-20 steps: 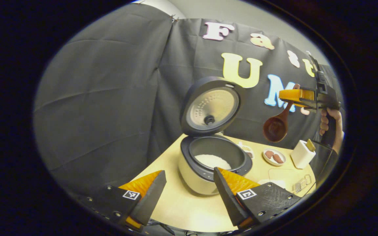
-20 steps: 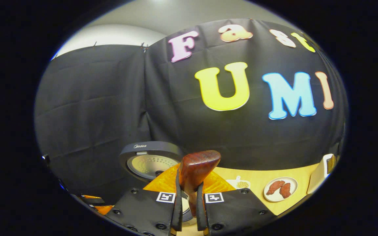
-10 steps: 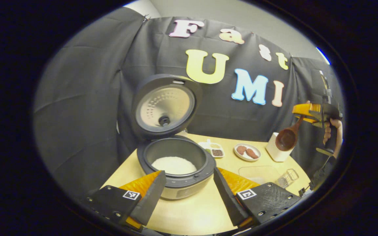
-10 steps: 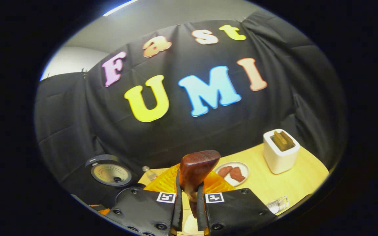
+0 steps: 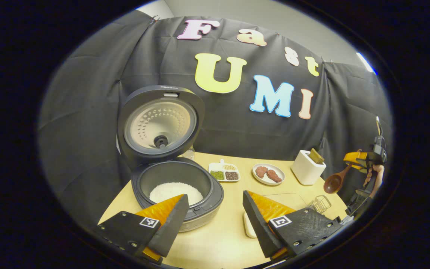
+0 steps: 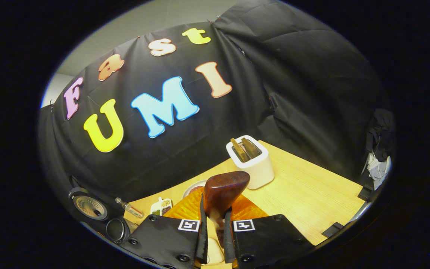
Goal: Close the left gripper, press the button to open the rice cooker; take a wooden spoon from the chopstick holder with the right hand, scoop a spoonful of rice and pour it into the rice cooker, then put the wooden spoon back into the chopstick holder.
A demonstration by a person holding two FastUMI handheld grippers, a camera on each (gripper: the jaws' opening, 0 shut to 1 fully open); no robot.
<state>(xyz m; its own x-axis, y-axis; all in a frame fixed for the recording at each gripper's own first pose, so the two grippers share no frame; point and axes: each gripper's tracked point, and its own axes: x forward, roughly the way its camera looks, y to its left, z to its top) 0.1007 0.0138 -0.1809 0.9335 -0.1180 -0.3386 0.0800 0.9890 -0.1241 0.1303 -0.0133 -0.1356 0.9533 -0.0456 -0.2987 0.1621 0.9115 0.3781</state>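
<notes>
Left gripper view: left gripper [image 5: 215, 220] stood wide apart, empty.
Rice cooker [image 5: 177, 188]: just ahead, round lid raised, white rice inside.
Right gripper [image 6: 214, 239]: clamped on smooth brown wooden spoon [image 6: 223, 192].
Chopstick holder [image 6: 251, 161]: white, ahead, held dark utensils.

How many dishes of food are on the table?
2: a divided tray of grains beside the cooker, and a plate between tray and white holder. Others may be hidden.

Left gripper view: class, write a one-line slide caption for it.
Open left gripper faces the open rice cooker; far right, right gripper holds wooden spoon.
</notes>
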